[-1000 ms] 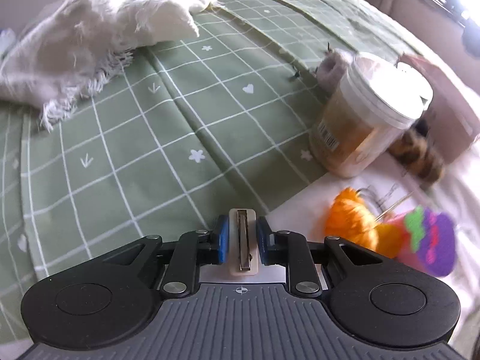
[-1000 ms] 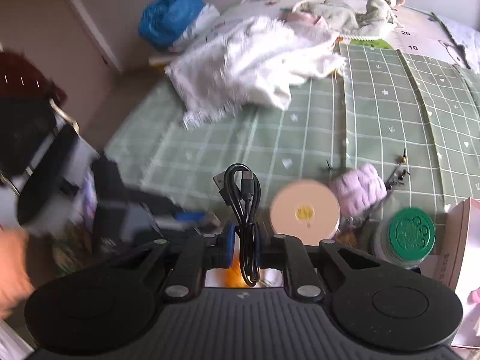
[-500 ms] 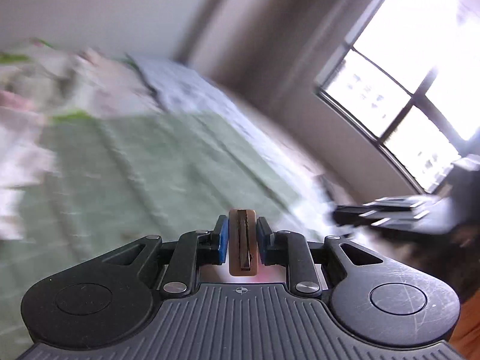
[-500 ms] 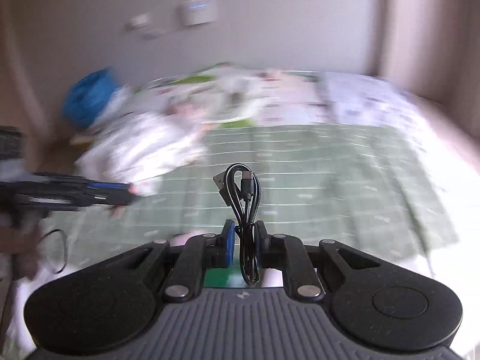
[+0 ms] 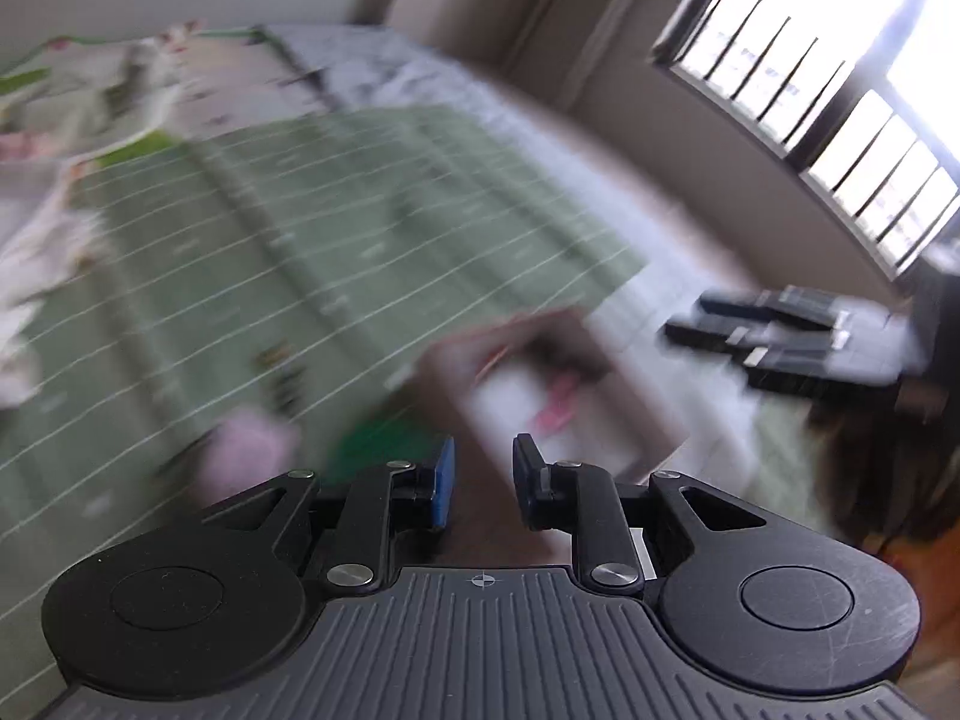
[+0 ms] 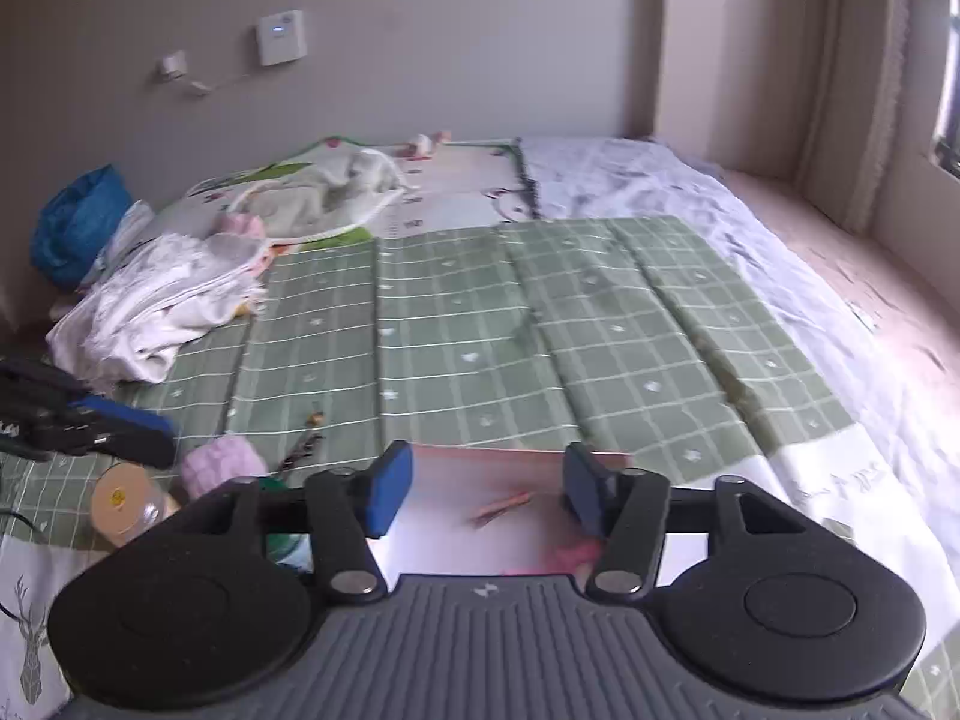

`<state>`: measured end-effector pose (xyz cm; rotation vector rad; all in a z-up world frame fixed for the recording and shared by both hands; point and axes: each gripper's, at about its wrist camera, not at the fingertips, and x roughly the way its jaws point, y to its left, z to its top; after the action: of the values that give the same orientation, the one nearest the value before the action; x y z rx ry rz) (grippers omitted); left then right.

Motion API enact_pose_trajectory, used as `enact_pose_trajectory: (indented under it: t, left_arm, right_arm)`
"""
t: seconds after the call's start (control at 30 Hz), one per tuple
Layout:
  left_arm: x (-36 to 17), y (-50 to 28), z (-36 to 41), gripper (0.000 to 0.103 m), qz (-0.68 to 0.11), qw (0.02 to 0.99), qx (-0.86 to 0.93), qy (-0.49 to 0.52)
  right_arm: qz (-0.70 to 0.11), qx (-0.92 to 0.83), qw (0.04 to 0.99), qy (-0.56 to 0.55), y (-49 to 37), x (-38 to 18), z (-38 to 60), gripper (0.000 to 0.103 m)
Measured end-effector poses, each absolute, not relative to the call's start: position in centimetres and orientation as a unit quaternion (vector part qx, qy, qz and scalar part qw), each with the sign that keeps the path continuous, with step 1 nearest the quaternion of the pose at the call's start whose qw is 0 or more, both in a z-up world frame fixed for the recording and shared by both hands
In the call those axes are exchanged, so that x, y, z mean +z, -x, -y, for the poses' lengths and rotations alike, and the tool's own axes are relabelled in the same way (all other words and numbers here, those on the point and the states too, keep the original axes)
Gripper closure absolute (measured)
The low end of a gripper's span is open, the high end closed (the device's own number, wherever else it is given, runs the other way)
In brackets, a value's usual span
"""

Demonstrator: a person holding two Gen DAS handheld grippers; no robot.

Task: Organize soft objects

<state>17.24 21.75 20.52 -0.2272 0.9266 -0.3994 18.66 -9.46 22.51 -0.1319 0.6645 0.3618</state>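
My right gripper (image 6: 487,492) is open and empty above an open pink box (image 6: 480,510) at the near edge of the bed. My left gripper (image 5: 480,489) is open and empty; its view is blurred, with the pink box (image 5: 540,372) just ahead. The left gripper also shows at the left of the right wrist view (image 6: 90,420). A pink fluffy ball (image 6: 223,465) lies on the green checked mat (image 6: 540,330). A white fringed cloth (image 6: 156,306) is heaped at the mat's far left.
A clear jar with a pale lid (image 6: 123,501) and a green-lidded jar (image 6: 279,534) stand left of the box. A blue bag (image 6: 78,228) and crumpled bedding (image 6: 336,192) lie by the far wall. A window (image 5: 840,90) is on the right.
Both grippers have opened: the left no longer holds the small beige piece, the right no longer holds the coiled black cable. Both views swung up from the mat toward the room.
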Motion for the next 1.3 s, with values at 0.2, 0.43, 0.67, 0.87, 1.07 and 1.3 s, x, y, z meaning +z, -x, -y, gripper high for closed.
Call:
enact_pose_trajectory:
  t: [0.2, 0.43, 0.67, 0.87, 1.07, 1.3]
  left_arm:
    - [13.9, -11.1, -31.0, 0.08, -0.474, 0.865, -0.094, 0.133]
    - [9.5, -9.1, -33.0, 0.079, -0.515, 0.84, -0.103, 0.136]
    - [9.4, -8.9, -31.6, 0.079, -0.513, 0.839, -0.13, 0.129]
    - [8.8, -9.0, -31.2, 0.079, -0.519, 0.836, -0.125, 0.122]
    - [8.8, -9.5, -30.5, 0.079, -0.511, 0.842, -0.121, 0.124]
    - [9.2, -10.1, -30.1, 0.079, -0.503, 0.845, -0.129, 0.131]
  right_arm:
    - [-0.325, 0.258, 0.901, 0.126, -14.5, 18.6, 1.7, 0.044]
    - [-0.427, 0.418, 0.782, 0.178, -9.5, 11.9, -9.1, 0.044]
    - [-0.463, 0.438, 0.731, 0.245, -8.0, 7.2, -14.4, 0.044]
    - [-0.548, 0.472, 0.669, 0.169, -7.5, 6.0, -13.5, 0.044]
    - [-0.507, 0.468, 0.693, 0.206, -5.6, 6.4, -13.9, 0.044]
    - [-0.504, 0.467, 0.7, 0.196, -5.1, 6.6, -16.5, 0.035]
